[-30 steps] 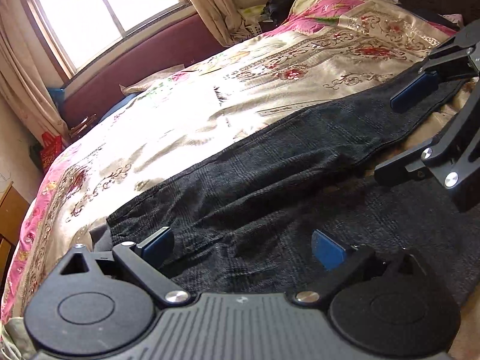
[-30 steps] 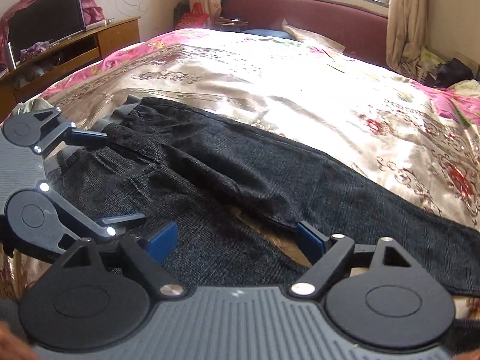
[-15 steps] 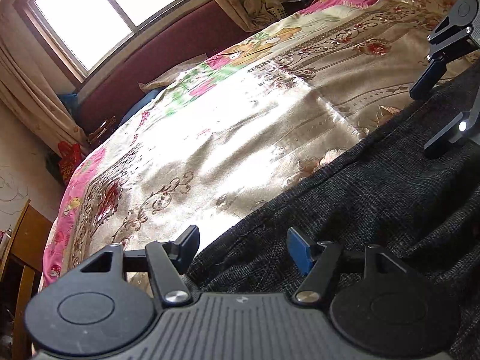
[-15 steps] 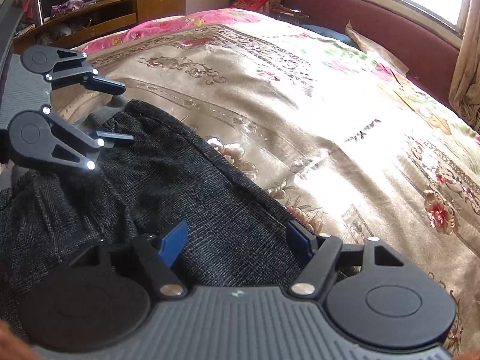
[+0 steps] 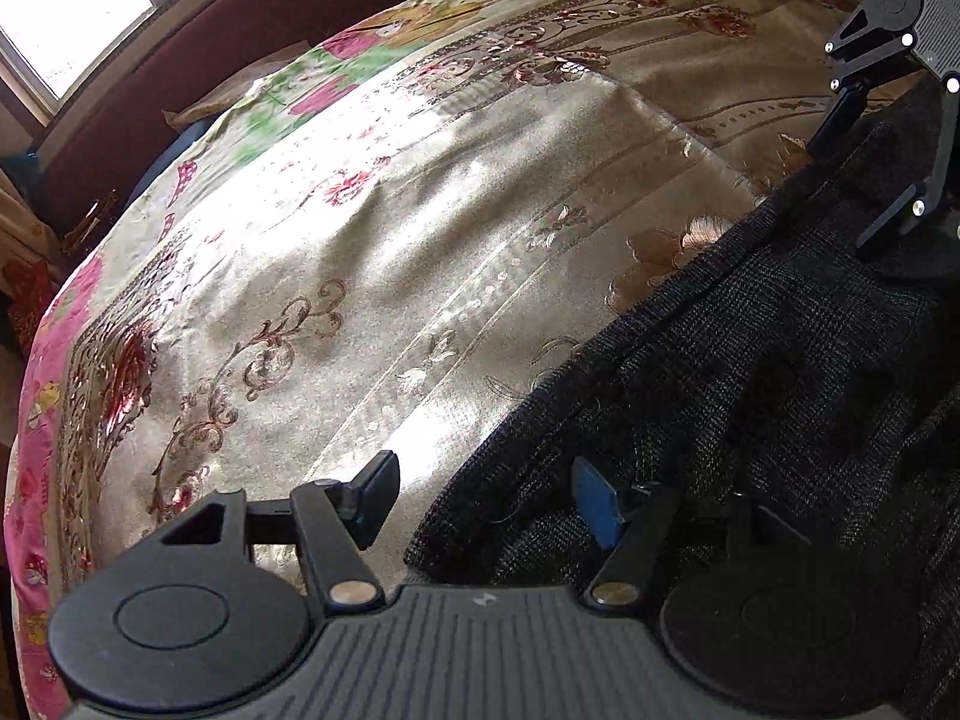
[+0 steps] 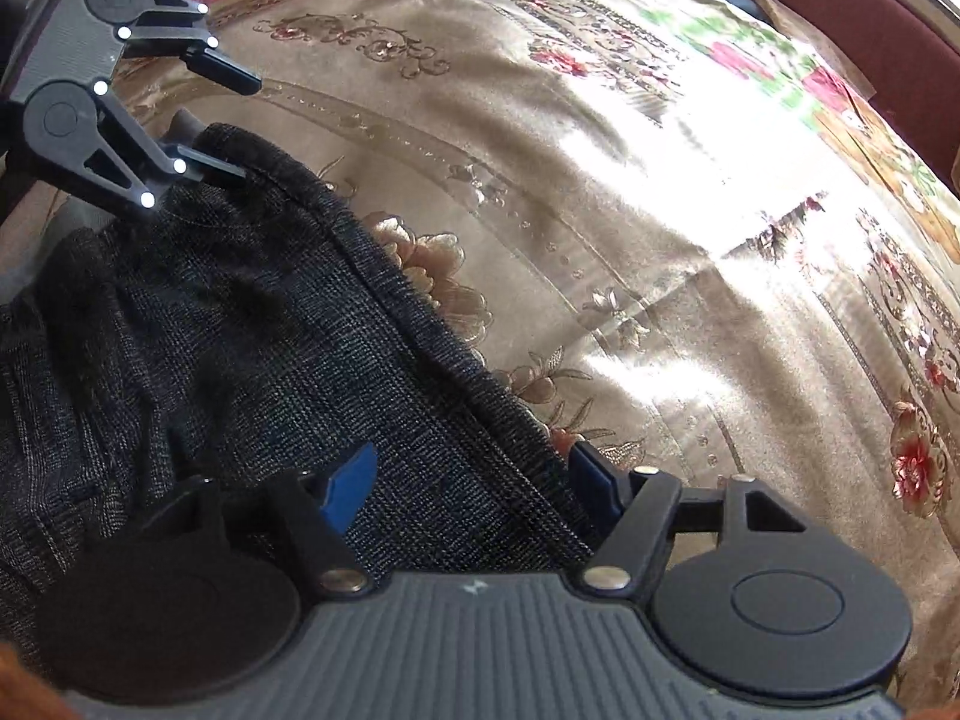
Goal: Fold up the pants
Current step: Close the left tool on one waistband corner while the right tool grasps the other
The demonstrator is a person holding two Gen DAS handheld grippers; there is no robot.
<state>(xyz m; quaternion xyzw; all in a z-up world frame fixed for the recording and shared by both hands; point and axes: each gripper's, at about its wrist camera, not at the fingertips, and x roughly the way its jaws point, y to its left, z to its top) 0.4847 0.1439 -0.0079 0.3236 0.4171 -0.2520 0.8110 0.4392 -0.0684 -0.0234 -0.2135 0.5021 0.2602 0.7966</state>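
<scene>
Both grippers, left gripper (image 5: 483, 501) and right gripper (image 6: 471, 489), gape, seemingly straddling the pants (image 6: 240, 324) hem beside bare bedspread (image 5: 360, 252).

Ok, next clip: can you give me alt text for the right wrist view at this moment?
The right gripper has its jaws open around the hemmed edge of dark pants lying on a bed with a gold floral bedspread. At upper left, the left gripper, also open, straddles the same edge farther along. Sunlight glares on the bedspread at right.
</scene>
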